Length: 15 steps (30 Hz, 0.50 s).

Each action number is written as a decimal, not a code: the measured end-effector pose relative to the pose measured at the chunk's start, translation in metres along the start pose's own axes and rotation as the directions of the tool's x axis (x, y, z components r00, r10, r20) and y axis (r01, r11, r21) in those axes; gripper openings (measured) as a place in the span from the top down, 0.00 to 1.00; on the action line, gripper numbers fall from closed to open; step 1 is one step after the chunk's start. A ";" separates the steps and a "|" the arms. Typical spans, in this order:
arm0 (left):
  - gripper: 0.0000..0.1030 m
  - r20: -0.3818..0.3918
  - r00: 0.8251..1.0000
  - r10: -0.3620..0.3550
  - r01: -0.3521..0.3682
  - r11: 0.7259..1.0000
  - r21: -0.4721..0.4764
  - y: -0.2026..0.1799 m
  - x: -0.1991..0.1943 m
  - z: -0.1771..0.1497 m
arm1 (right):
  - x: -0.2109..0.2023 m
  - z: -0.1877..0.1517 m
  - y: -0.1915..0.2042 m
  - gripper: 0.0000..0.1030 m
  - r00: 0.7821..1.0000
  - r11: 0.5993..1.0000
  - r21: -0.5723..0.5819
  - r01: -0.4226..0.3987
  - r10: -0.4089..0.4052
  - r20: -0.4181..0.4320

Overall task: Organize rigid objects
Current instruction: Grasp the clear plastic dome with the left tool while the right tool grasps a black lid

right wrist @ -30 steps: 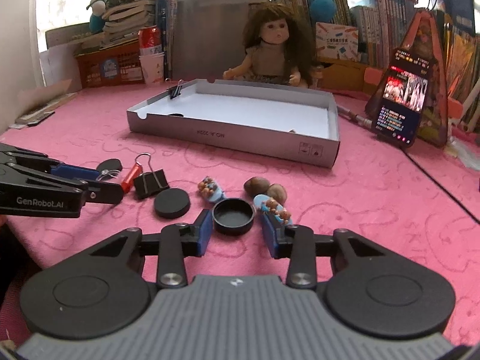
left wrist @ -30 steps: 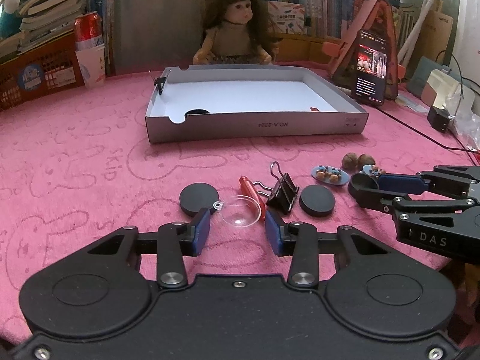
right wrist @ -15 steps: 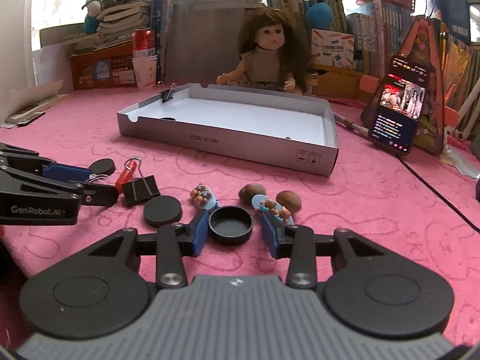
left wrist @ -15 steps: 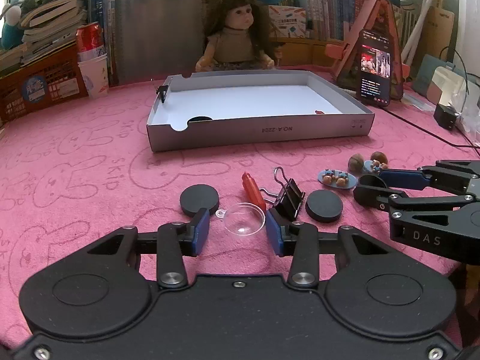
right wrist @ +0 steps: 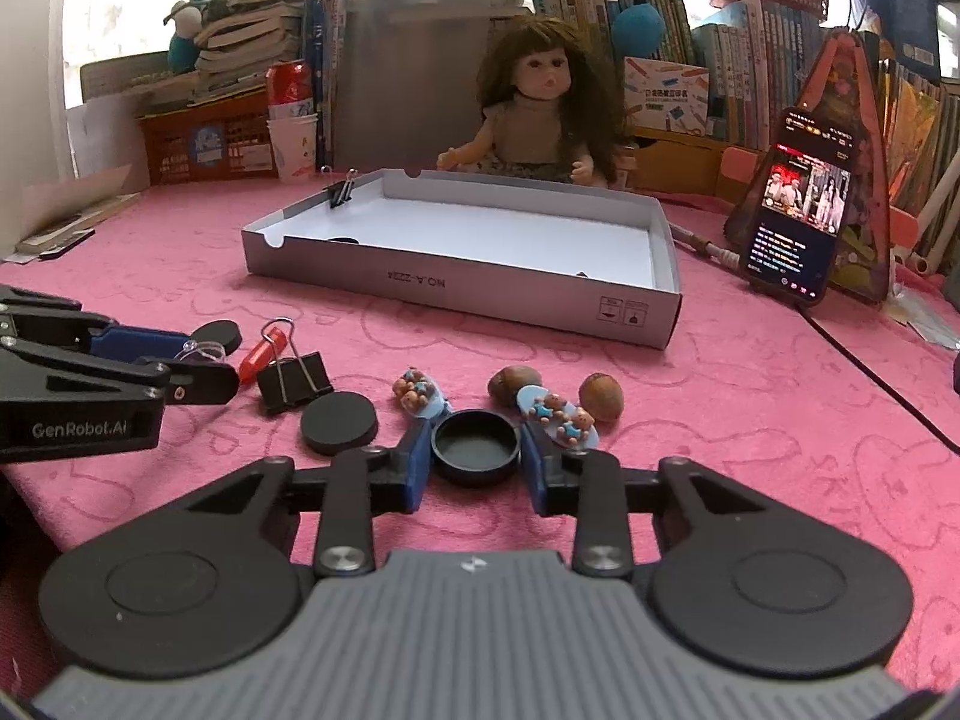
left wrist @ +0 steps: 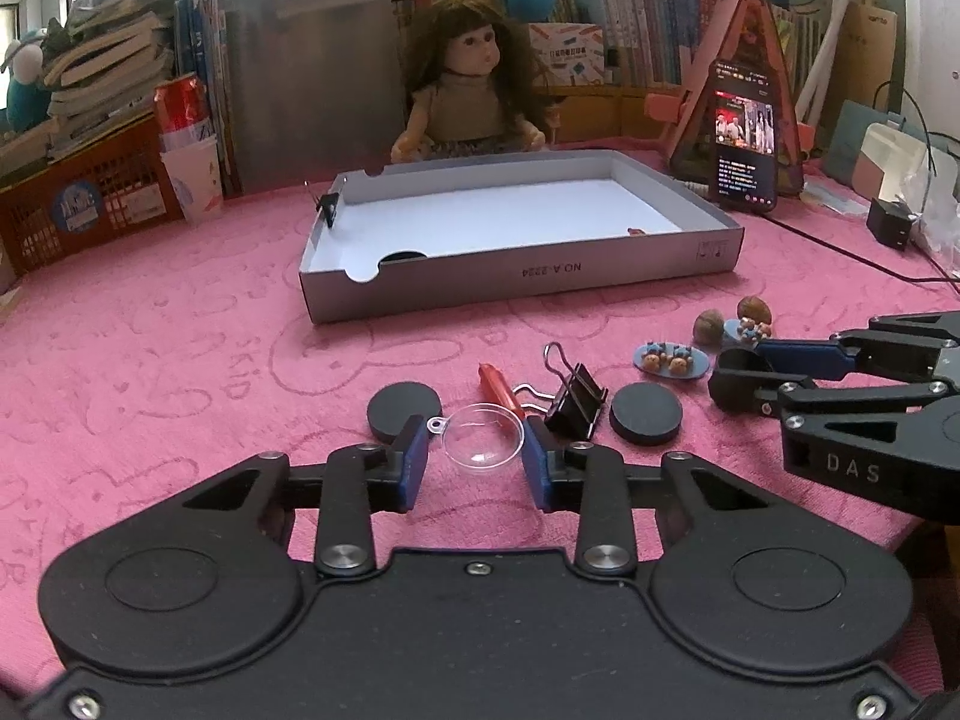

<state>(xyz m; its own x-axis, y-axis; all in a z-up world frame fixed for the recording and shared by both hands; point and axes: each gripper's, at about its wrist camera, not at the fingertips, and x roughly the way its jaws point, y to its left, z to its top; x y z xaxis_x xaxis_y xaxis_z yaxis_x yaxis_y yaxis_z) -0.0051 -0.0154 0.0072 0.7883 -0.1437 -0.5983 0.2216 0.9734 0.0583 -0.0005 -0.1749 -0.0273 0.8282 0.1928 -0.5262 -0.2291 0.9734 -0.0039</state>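
My left gripper [left wrist: 474,450] is shut on a clear plastic dome [left wrist: 483,437], held just above the pink cloth. My right gripper [right wrist: 475,456] is shut on a black round cap [right wrist: 475,445], also lifted slightly. On the cloth lie two black discs [left wrist: 404,410] [left wrist: 645,414], a black binder clip [left wrist: 573,399], a red piece [left wrist: 498,387], two blue bear hair clips [right wrist: 420,397] [right wrist: 558,417] and two nuts [right wrist: 510,381] [right wrist: 602,396]. The grey cardboard tray [left wrist: 522,273] stands behind them, holding a black disc [left wrist: 403,255] and a small clip [left wrist: 327,207] on its wall.
A doll [left wrist: 474,102] sits behind the tray. A phone [left wrist: 744,147] on a stand is at the right, with a cable [left wrist: 852,252] across the cloth. A red can and paper cup [left wrist: 186,180], a crate and books line the back left.
Both grippers have closed in on their objects and risen a little; the dome and the cap now sit gripped between the pads. The view of the tray has pulled back slightly.
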 end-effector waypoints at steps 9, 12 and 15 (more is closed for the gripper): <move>0.69 0.025 1.000 -0.009 0.010 0.999 -0.038 0.011 -0.005 0.024 | -0.002 0.019 -0.005 0.64 1.000 0.999 0.034 0.010 -0.010 0.009; 0.69 0.027 0.999 -0.019 0.021 0.998 -0.061 0.016 -0.001 0.035 | 0.000 0.026 -0.012 0.64 1.000 0.997 0.069 0.019 -0.020 0.009; 0.69 0.026 0.999 -0.030 0.032 0.996 -0.084 0.022 0.004 0.046 | 0.003 0.034 -0.019 0.64 0.999 0.995 0.092 0.032 -0.033 0.005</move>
<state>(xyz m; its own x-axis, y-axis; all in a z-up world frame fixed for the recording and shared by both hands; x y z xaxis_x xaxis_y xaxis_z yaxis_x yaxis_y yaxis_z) 0.0295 -0.0025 0.0433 0.7958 -0.1776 -0.5789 0.1982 0.9798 -0.0280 0.0241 -0.1880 0.0003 0.8379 0.1611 -0.5216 -0.1540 0.9864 0.0572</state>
